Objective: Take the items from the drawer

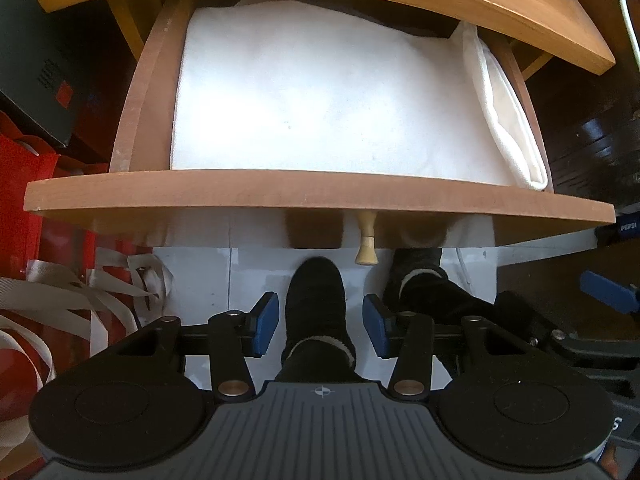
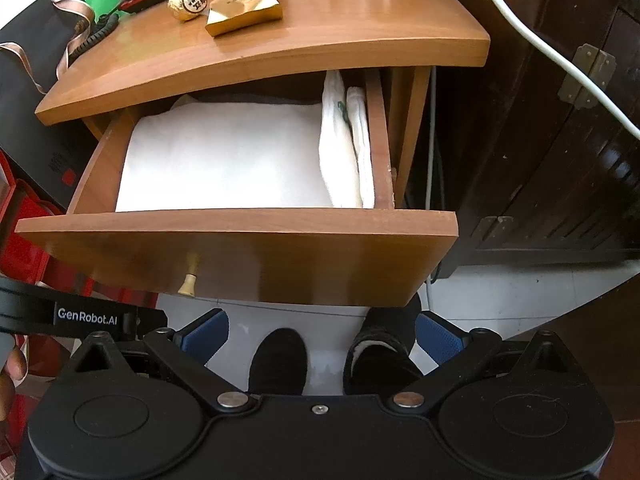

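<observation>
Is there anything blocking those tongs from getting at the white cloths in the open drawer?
Mostly no. The drawer is pulled out and the folded white cloths lie uncovered. Both the left tongs and right tongs hang open in front of and below the drawer's front panel, so they must rise over that edge. The tabletop overhangs the drawer's back.

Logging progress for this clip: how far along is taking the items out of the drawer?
Done: the drawer stands pulled open. In hand: nothing; the left gripper and right gripper are both open and empty, short of the drawer front. Left: everything, since the large white folded cloth and the narrower folded cloths along the drawer's right side lie inside.
</observation>
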